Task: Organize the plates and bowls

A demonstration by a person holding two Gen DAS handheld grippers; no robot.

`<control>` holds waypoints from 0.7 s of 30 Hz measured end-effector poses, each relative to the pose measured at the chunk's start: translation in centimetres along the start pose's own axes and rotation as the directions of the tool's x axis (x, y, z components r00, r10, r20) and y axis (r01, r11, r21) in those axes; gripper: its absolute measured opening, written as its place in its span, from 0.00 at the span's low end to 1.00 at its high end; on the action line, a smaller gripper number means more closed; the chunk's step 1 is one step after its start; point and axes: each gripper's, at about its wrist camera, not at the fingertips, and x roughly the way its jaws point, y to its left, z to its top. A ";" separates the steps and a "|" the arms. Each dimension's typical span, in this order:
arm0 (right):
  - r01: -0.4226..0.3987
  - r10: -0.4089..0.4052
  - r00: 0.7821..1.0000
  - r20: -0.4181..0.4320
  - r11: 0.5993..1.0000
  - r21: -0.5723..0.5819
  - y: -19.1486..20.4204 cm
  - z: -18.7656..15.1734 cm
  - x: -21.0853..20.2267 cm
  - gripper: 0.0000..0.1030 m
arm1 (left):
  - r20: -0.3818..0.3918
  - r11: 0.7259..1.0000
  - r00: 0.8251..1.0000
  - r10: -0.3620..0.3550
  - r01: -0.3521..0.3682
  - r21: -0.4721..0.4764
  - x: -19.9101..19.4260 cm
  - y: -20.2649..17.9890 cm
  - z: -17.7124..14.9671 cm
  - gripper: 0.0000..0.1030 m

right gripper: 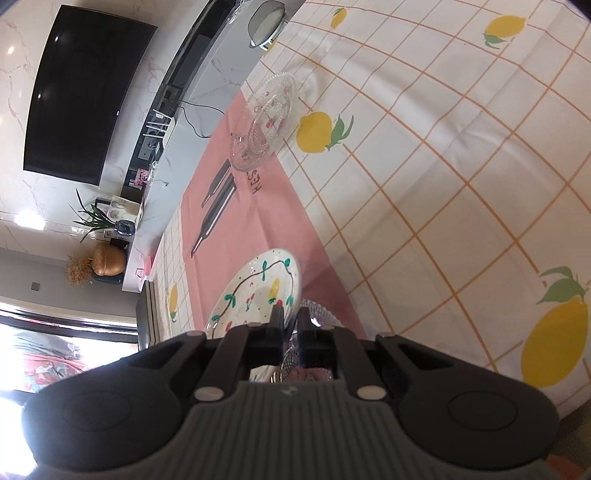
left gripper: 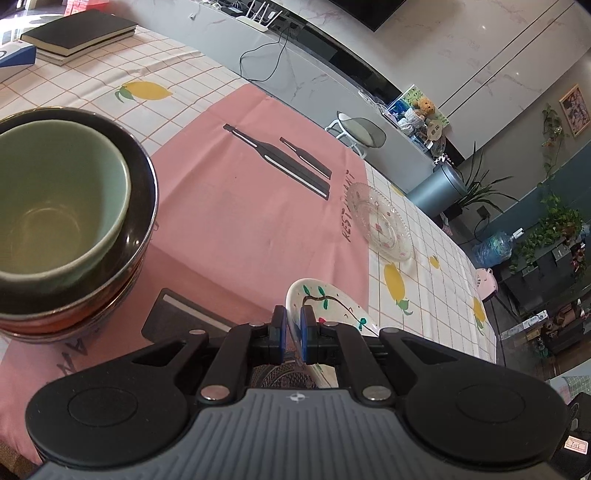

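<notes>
Fingers (left gripper: pixel 307 320) of both grippers are pinching the rim of one white ceramic plate painted with green vines (right gripper: pixel 255 295), left gripper (left gripper: pixel 293 325) and right gripper (right gripper: pixel 290 325) alike. Beyond it, a clear patterned glass plate (left gripper: pixel 380 229) lies flat on the counter (right gripper: pixel 461 184).

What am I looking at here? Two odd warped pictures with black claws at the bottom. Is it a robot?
No robot: a person carries a gripper in each hand, each with a wide-angle camera looking along its fingers. The left gripper and the right gripper are both shut on the rim of a painted plate, with a glass plate under it. On the tablecloth lie a pink mat, another clear glass plate, a green bowl nested in a dark bowl, and books.
</notes>
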 end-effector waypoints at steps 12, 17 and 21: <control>0.091 -0.093 0.996 -0.015 0.993 -0.076 0.5 -1.7 -0.3 0.05 | -0.040 1.000 0.999 0.021 -0.020 0.008 -0.5 1.3 -1.9 0.08; 0.136 -0.139 0.990 -0.016 0.984 -0.116 1.0 -2.0 0.1 0.05 | -0.060 0.999 0.998 0.033 -0.032 0.018 -0.4 1.6 -2.4 0.08; 0.177 -0.182 0.983 -0.016 0.973 -0.145 1.3 -2.3 0.2 0.05 | -0.076 0.999 0.996 0.038 -0.036 0.033 -0.5 1.8 -2.9 0.09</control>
